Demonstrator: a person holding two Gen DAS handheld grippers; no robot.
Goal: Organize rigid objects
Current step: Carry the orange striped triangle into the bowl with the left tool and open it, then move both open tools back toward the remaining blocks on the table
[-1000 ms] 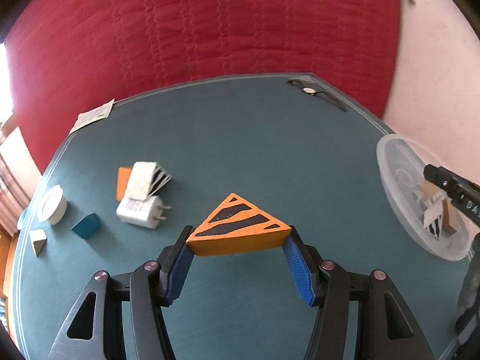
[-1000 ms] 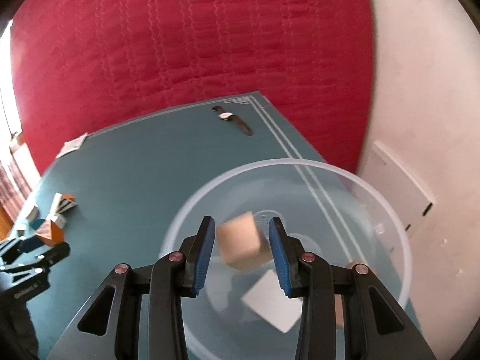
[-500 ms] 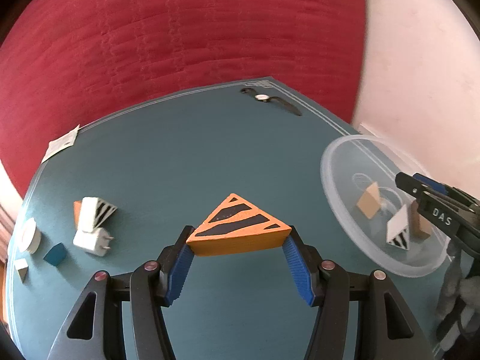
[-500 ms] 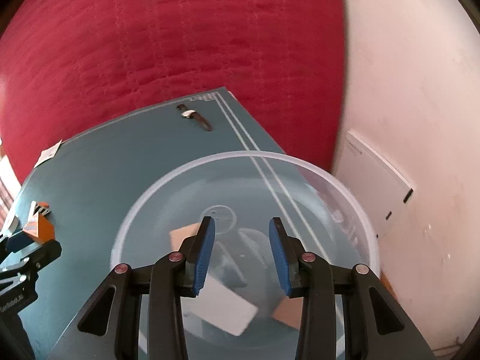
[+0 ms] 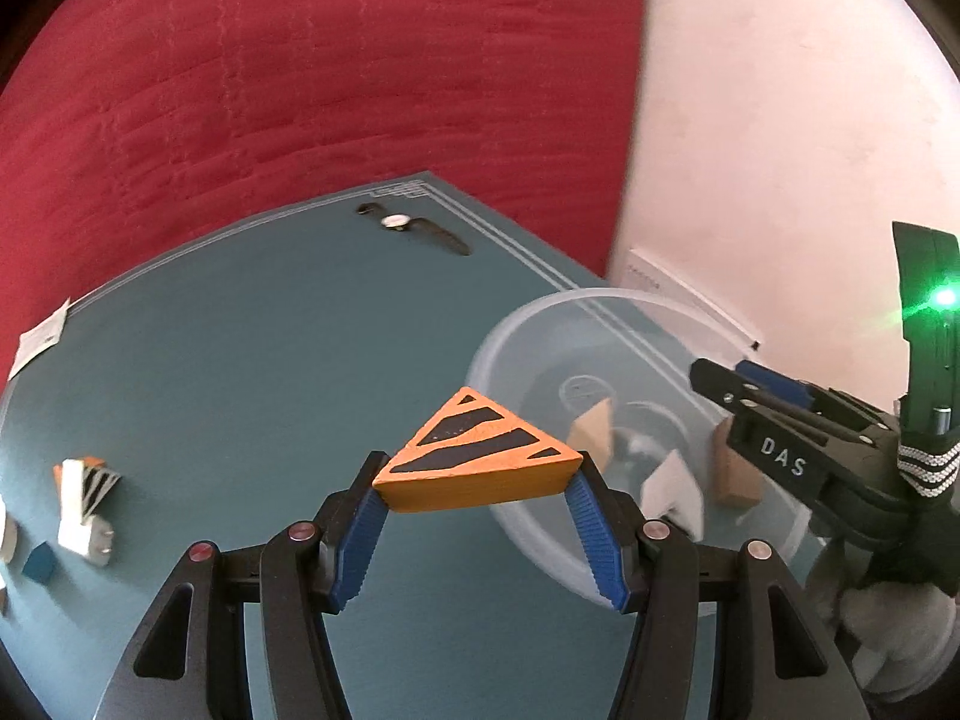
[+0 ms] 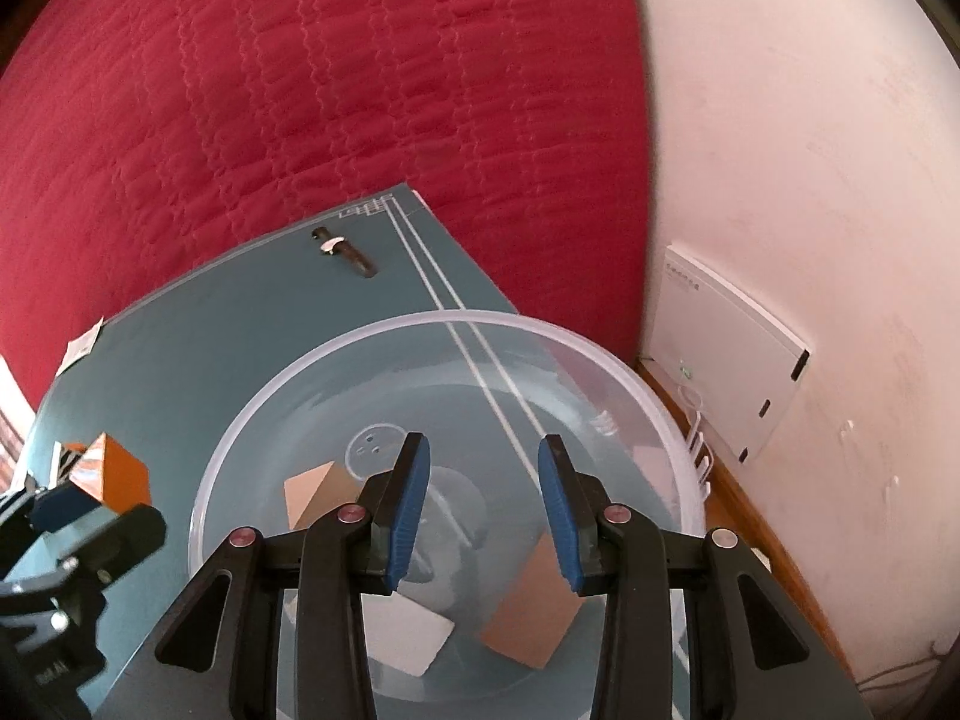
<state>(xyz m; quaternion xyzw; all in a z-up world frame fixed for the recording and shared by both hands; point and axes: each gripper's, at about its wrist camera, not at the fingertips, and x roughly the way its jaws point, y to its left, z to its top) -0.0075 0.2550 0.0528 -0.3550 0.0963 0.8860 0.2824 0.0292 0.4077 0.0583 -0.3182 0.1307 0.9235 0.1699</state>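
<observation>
Landmark is the clear plastic bowl [image 6: 300,372], sitting at the right edge of the teal table [image 5: 240,360], partly overhanging the table's corner toward the white wall. Red quilted fabric [image 5: 300,90] hangs behind the table, far side from the bowl.

Right gripper [image 6: 483,510] hangs directly over the bowl, blue pads spread apart with nothing between them. From the left wrist view the same gripper [image 5: 738,384] reaches in over the bowl's right rim.

Left gripper [image 5: 477,501] is just left of the bowl, at its near-left rim, pinching the orange striped wedge [image 5: 480,456] by its two side corners; wedge is off the table, striped face up. In the right wrist view the wedge [image 6: 117,468] shows just outside the bowl's left rim.

Inside the bowl: tan block [image 6: 528,606] at the near right, white block [image 6: 405,636] at the near middle, pale wooden wedge [image 6: 315,492] on the left side.

Far left of the bowl, across the table: a white striped block [image 5: 84,486] touching an orange piece, white charger plug [image 5: 84,540] just beside it, small blue block [image 5: 39,564] next to that.

Black wristwatch [image 5: 414,228] lies at the table's far edge, beyond the bowl. White paper slip [image 5: 39,339] sits at the far-left table edge.
</observation>
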